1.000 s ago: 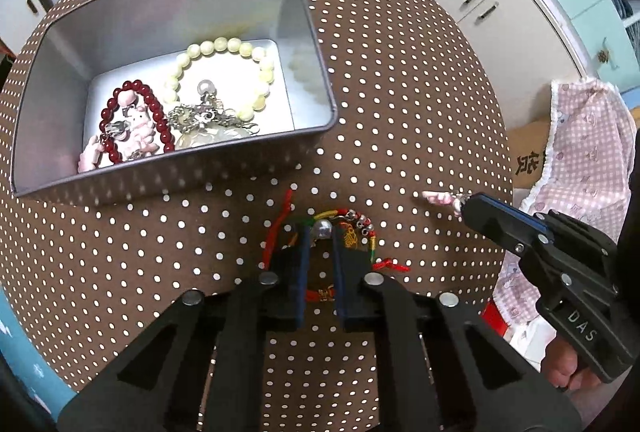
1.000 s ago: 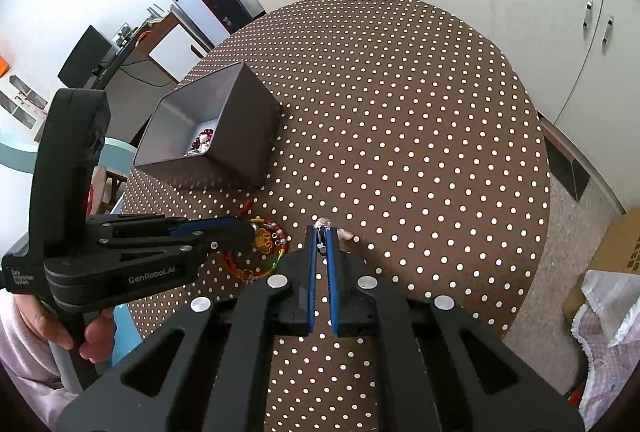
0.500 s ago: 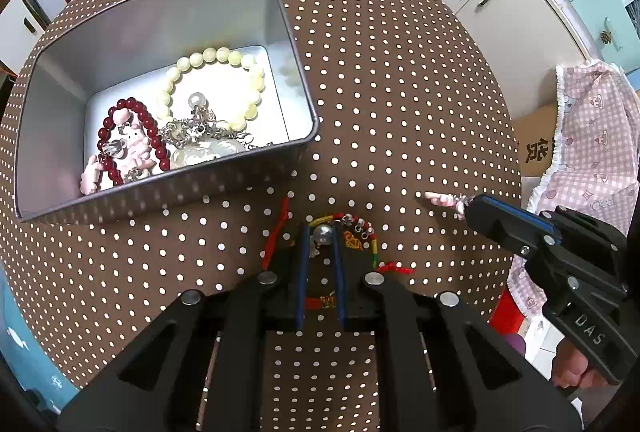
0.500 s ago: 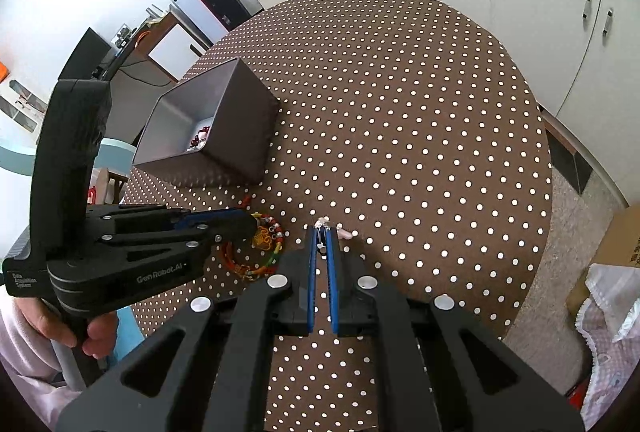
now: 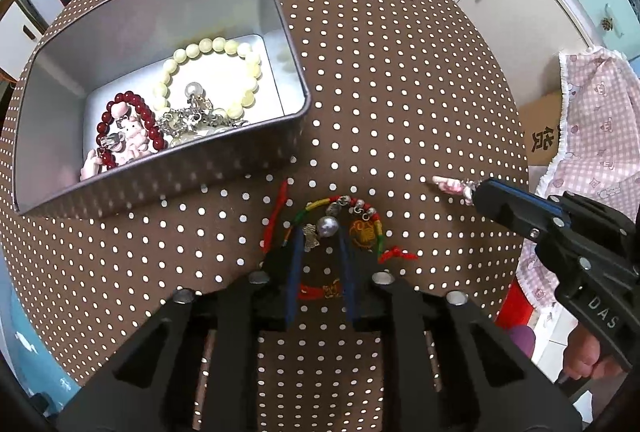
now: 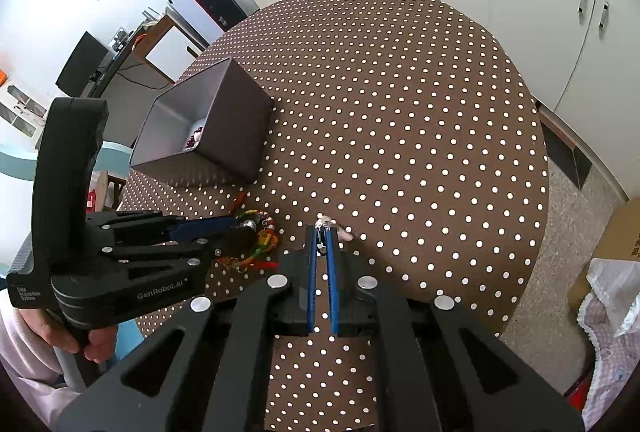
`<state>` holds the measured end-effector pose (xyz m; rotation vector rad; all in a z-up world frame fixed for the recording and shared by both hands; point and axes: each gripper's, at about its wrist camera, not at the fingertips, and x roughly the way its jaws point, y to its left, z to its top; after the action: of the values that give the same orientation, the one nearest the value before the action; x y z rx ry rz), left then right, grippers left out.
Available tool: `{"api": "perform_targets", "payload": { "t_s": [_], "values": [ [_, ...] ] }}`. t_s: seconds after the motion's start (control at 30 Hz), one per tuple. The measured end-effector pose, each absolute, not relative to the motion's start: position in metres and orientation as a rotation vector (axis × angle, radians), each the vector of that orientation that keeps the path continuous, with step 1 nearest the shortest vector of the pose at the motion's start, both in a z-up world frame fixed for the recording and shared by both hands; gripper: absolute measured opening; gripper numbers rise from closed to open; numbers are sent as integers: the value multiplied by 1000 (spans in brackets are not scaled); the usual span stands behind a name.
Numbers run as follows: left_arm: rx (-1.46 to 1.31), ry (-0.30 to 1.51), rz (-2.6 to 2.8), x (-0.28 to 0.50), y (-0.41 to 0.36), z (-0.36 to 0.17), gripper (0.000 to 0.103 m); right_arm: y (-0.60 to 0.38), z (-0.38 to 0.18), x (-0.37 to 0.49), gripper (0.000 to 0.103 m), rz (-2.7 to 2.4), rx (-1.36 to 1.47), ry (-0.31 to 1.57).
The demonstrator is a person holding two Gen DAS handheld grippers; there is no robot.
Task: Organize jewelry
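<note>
On near surface, just in front of tin [image 5: 168, 168]: multicolour cord bracelet [image 5: 340, 228], lying flat. Left gripper [image 5: 320, 252] parted, straddling silver bead [image 5: 327, 225], nothing clamped yet. Right gripper [image 6: 321, 246] pinched on pink charm [image 5: 450, 185]; charm long axis runs left-right, tip pointing left. Risk: left closes on bead only, bead slips, cord snags or drags; loose red tails could catch tin rim.

The left hand-held gripper [image 5: 320, 236] stands parted around a silver bead [image 5: 327, 226] on the cord bracelet [image 5: 340, 228]. A metal tin [image 5: 168, 168] of jewelry sits ahead to its left. The right hand-held gripper [image 5: 478, 194] pinches a pink charm [image 5: 450, 185] to its right.
</note>
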<state>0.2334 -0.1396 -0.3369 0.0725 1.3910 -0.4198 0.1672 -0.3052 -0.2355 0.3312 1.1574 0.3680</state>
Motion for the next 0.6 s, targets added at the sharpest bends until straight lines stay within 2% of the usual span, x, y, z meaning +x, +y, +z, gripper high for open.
{"api": "perform_targets", "payload": {
  "t_s": [0.13, 0.23, 0.6],
  "values": [
    [42, 1393, -424, 236, -128, -334, 12, -306, -233, 168, 4, 369, 331, 1152],
    [36, 1393, -424, 238, -119, -329, 4, -306, -229, 169, 4, 369, 329, 1144],
    [-25, 1401, -436, 240, -101, -319, 3, -301, -211, 173, 4, 385, 288, 1133]
  ]
}}
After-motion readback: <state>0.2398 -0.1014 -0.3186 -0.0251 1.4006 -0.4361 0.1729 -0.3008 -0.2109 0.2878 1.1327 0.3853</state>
